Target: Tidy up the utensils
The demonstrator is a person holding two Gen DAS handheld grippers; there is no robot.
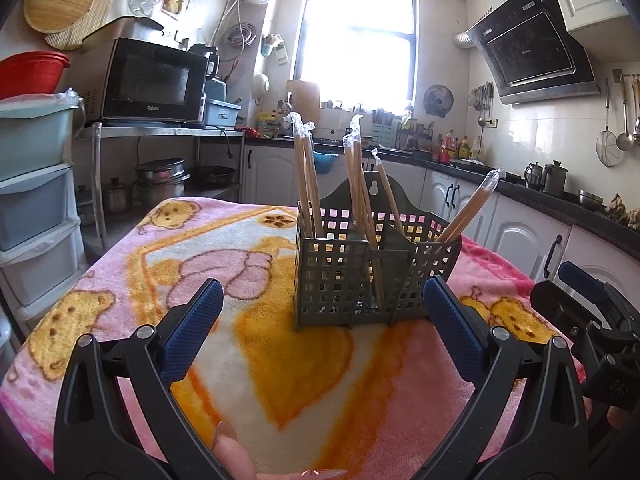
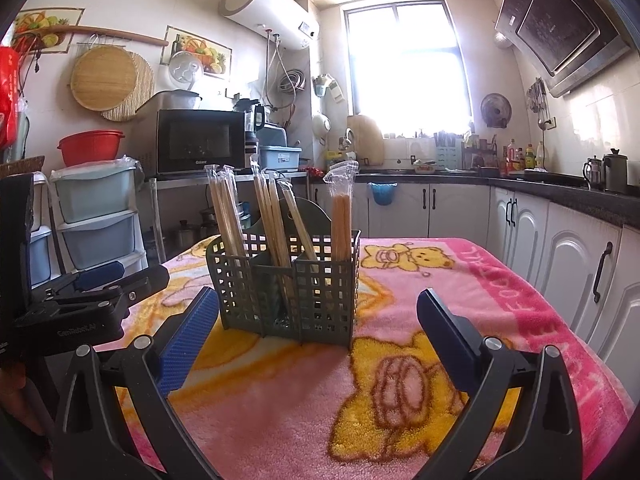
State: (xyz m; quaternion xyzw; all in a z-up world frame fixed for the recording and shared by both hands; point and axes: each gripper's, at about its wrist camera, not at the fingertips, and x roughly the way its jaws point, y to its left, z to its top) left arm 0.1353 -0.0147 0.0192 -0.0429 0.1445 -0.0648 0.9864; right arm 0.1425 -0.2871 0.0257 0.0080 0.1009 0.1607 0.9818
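Left gripper (image 1: 323,300): jaws spread wide, nothing held, hovering low over the tabletop. Right gripper (image 2: 317,308): jaws likewise wide apart and empty, just beside the left one.

Straight ahead of both, a grey-green perforated utensil holder (image 1: 374,276) with 3 front compartments, standing upright on the pink bear-print blanket (image 1: 260,364) covering the tabletop. Inside, plastic-wrapped chopsticks (image 1: 306,184): pairs in the left, middle and right compartments, the rightmost pair leaning outward in the left wrist view. Nothing between jaws and holder.

Left wrist view only: fingertips with long nails at the bottom edge, a strainer and ladles hanging at far right. Right wrist view only: the whole water heater (image 2: 269,10) up on the wall.

Beyond: microwave (image 1: 154,82), stacked drawers (image 1: 36,184), bright window (image 1: 360,36), range hood (image 1: 534,50), white cabinets along the dark counter.
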